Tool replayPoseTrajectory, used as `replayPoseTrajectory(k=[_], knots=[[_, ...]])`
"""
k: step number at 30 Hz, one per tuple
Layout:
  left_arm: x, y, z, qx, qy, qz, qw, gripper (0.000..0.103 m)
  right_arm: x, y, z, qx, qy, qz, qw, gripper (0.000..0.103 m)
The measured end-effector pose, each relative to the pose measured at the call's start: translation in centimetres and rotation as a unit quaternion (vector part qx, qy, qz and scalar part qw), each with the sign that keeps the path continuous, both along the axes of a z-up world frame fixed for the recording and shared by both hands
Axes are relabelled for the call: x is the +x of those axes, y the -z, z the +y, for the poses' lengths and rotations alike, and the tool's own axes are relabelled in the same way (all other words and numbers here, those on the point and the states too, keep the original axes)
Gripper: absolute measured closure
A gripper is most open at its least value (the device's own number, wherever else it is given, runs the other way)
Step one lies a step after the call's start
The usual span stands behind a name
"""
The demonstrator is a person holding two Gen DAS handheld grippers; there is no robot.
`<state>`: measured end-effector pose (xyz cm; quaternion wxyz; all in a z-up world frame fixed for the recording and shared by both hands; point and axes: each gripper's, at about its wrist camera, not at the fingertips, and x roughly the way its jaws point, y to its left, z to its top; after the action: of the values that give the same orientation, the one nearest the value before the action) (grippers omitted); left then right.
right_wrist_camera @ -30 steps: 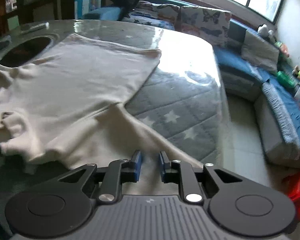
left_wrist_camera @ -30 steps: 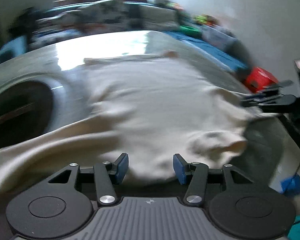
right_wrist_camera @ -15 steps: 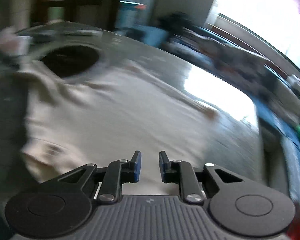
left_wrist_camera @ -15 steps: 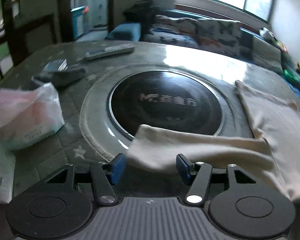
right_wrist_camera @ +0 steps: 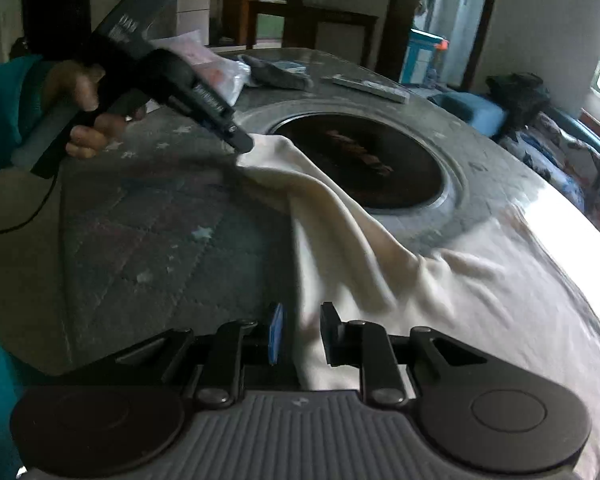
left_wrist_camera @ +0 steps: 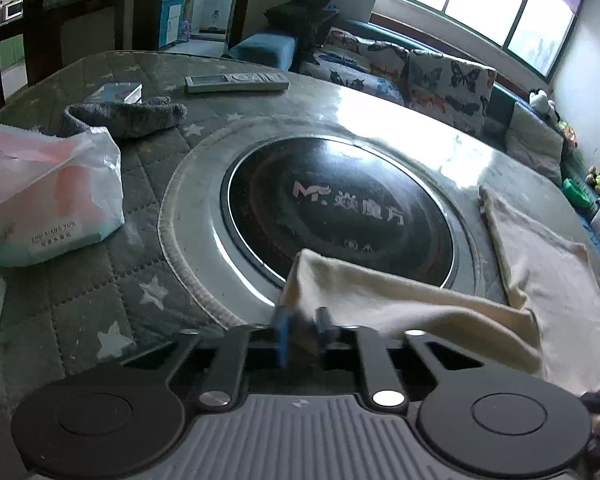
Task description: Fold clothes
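Observation:
A cream garment point(left_wrist_camera: 420, 304) lies across the right part of the quilted table point(left_wrist_camera: 100, 280), one sleeve reaching over the rim of the black cooktop point(left_wrist_camera: 340, 208). My left gripper point(left_wrist_camera: 302, 330) is at that sleeve's end, its jaws closing with the cloth pinched between the blurred pads. In the right wrist view a hand point(right_wrist_camera: 80, 92) holds that left gripper point(right_wrist_camera: 244, 144), whose tip bites the sleeve of the garment point(right_wrist_camera: 460, 280). My right gripper point(right_wrist_camera: 302, 336) stands narrowly parted, with a strip of the same fabric running up between its pads.
A tissue pack in a plastic bag point(left_wrist_camera: 48, 200) sits at the left. A grey cloth point(left_wrist_camera: 128, 114), a small flat box point(left_wrist_camera: 116, 92) and a remote point(left_wrist_camera: 236, 82) lie at the far side. A sofa with butterfly cushions point(left_wrist_camera: 420, 68) runs behind the table.
The left jaws, wide around the sleeve end half a second ago, have closed onto it. The right gripper has swung leftward over the garment and now faces the left gripper.

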<state>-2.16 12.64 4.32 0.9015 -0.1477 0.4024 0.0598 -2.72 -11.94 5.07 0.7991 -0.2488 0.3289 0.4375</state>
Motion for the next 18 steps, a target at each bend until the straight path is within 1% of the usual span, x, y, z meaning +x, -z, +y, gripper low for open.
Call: replayPoseTrajectory(k=[1,7,8,9,10,11,13,15,17,18], knots=[[0.1,-0.3,0.0,0.002,0.001,-0.005,1.0,0.096,0.2,0.6,0.9,-0.007,-0.004,-0.012,1.0,0.083],[1.1,-2.7,-0.4,0.026,0.014,-0.041,0.9987,0.098,1.3,1.7,2.0,-0.006,0.019,-0.009,1.0,0.084],[1.3,-3.2,-0.5,0.031,0.016,-0.047,0.9983,0.098,1.4,1.8,2.0,-0.004,0.022,-0.004,1.0,0.088],[1.5,-3.6,-0.7,0.036,0.019,-0.052,0.9978,0.098,1.4,1.7,1.9,0.0,0.02,0.0,1.0,0.097],[1.7,-4.0,-0.8,0.041,0.022,-0.058,0.9972,0.098,1.3,1.6,1.8,0.005,0.018,0.003,1.0,0.1],[2.0,-4.5,-0.9,0.046,0.025,-0.064,0.9966,0.098,1.2,1.5,1.6,0.01,0.016,0.007,1.0,0.1],[2.2,-5.3,-1.3,0.064,0.031,-0.077,0.9945,0.098,1.0,0.7,1.0,0.033,0.0,0.042,0.999,0.101],[2.5,-5.6,-1.5,0.082,0.03,-0.079,0.993,0.098,0.2,-0.1,0.5,0.043,-0.023,0.049,0.998,0.102],[2.9,-5.0,-1.3,0.085,0.024,-0.068,0.9938,0.098,-0.5,-0.1,0.3,0.042,-0.046,0.06,0.996,0.102],[3.0,-4.6,-1.2,0.085,0.021,-0.062,0.9942,0.098,-0.9,-0.1,0.3,0.044,-0.049,0.056,0.996,0.102]])
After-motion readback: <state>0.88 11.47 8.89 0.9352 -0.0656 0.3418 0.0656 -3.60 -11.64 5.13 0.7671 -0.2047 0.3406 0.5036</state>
